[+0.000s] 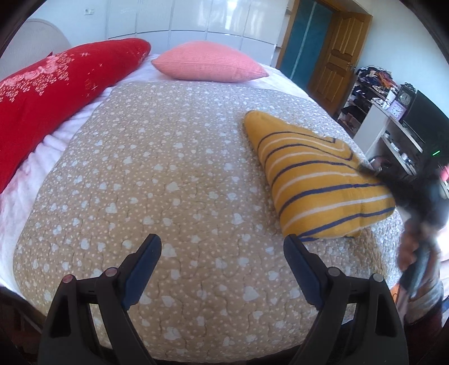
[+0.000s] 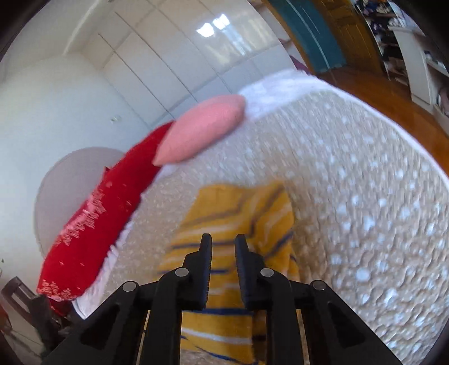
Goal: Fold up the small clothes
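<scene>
Pinching yellow striped cloth (image 2: 224, 213) (right gripper (image 2: 223, 238))

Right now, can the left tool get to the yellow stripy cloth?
Probably yes. The left tool is wide open over bare quilt, and the yellow stripy cloth lies just beside its right finger with nothing between. The right tool already has the cloth's far side.

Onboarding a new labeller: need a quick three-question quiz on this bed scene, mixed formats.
1. True or false: the left tool stands open over the quilt, holding nothing.
2. Which cushion lies nearest the wardrobe? A red B pink C green
3. Fill in: the right tool is gripping the yellow ____ cloth.

Key: 1 true; 2 B, the pink cushion; 3 striped.
</scene>
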`<state>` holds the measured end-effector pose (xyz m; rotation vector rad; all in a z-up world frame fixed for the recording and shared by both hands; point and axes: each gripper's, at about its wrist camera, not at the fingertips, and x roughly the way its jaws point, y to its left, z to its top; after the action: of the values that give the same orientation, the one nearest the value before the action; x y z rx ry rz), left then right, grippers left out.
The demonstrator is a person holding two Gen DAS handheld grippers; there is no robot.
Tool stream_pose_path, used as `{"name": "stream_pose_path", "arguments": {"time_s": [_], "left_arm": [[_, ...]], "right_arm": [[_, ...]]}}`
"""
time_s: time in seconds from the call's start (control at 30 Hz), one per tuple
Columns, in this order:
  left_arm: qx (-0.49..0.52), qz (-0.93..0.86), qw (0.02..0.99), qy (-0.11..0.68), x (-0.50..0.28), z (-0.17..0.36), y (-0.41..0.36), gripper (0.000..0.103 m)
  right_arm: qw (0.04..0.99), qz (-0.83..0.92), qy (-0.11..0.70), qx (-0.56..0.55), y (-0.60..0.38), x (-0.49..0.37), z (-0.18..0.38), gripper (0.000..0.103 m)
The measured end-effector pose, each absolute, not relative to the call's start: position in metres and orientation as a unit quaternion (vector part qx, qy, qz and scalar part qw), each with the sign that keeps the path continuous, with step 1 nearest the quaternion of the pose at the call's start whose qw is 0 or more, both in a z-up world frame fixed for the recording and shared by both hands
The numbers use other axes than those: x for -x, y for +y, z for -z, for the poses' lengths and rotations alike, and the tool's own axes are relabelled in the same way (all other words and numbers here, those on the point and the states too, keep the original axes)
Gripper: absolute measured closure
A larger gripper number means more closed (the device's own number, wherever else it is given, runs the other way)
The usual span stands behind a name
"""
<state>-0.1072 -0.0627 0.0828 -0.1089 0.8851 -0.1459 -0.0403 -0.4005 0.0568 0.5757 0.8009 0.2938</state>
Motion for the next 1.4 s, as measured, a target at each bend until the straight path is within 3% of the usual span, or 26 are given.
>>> {"name": "stream_pose_path", "arguments": {"time_s": [0.07, 0.2, 0.23, 0.3, 0.37, 0.43, 0.6, 0.63, 0.67, 0.7, 0.8, 0.87, 1.0, 1.13, 1.2, 1.27, 1.4], "left_arm": [[0.056, 0.088, 0.899, 0.426, 0.101, -0.086, -0.065, 0.015], [0.08, 0.128, 0.89, 0.431, 0.076, -0.087, -0.065, 0.01], [0.092, 0.138, 0.885, 0.435, 0.066, -0.085, -0.065, 0.01], [0.12, 0.163, 0.875, 0.439, 0.045, -0.08, -0.069, 0.01], [0.147, 0.19, 0.861, 0.448, 0.02, -0.072, -0.076, 0.009], [0.186, 0.225, 0.839, 0.459, -0.006, -0.06, -0.084, 0.007], [0.205, 0.284, 0.786, 0.51, -0.049, -0.019, -0.119, 0.005], [0.215, 0.295, 0.774, 0.517, -0.053, -0.011, -0.124, 0.005], [0.224, 0.307, 0.764, 0.522, -0.056, -0.006, -0.129, 0.005], [0.225, 0.313, 0.762, 0.52, -0.057, -0.007, -0.131, 0.009], [0.211, 0.31, 0.774, 0.51, -0.059, -0.027, -0.132, 0.023], [0.198, 0.309, 0.791, 0.49, -0.06, -0.047, -0.129, 0.025], [0.159, 0.287, 0.824, 0.461, -0.064, -0.076, -0.126, 0.025], [0.072, 0.195, 0.843, 0.495, -0.07, -0.042, -0.141, 0.017], [0.093, 0.191, 0.841, 0.497, -0.069, -0.025, -0.134, 0.007], [0.142, 0.2, 0.826, 0.507, -0.069, -0.023, -0.121, 0.007], [0.139, 0.172, 0.858, 0.463, -0.048, -0.057, -0.099, 0.007]], "right_arm": [[0.839, -0.128, 0.437, -0.298, -0.403, 0.035, -0.013, 0.085], [0.838, -0.15, 0.407, -0.332, -0.42, 0.049, -0.019, 0.084], [0.843, -0.158, 0.394, -0.331, -0.424, 0.05, -0.028, 0.078], [0.854, -0.165, 0.373, -0.324, -0.429, 0.049, -0.044, 0.055], [0.864, -0.147, 0.361, -0.319, -0.433, 0.043, -0.052, 0.024], [0.868, -0.125, 0.367, -0.309, -0.434, 0.027, -0.048, 0.017], [0.817, -0.149, 0.42, -0.366, -0.431, -0.016, -0.001, 0.019], [0.813, -0.165, 0.411, -0.379, -0.429, -0.019, 0.002, 0.022], [0.805, -0.187, 0.408, -0.389, -0.425, -0.023, 0.002, 0.039], [0.786, -0.218, 0.411, -0.407, -0.418, -0.028, 0.004, 0.049], [0.787, -0.238, 0.404, -0.401, -0.404, -0.038, -0.01, 0.056], [0.8, -0.254, 0.379, -0.39, -0.403, -0.041, -0.034, 0.061], [0.822, -0.277, 0.341, -0.361, -0.398, -0.046, -0.07, 0.062], [0.821, -0.214, 0.393, -0.354, -0.398, -0.059, -0.028, 0.055], [0.813, -0.173, 0.424, -0.36, -0.405, -0.059, 0.004, 0.048], [0.806, -0.18, 0.409, -0.388, -0.413, -0.053, 0.009, 0.043], [0.85, -0.154, 0.379, -0.332, -0.412, -0.034, -0.04, 0.041]]}}
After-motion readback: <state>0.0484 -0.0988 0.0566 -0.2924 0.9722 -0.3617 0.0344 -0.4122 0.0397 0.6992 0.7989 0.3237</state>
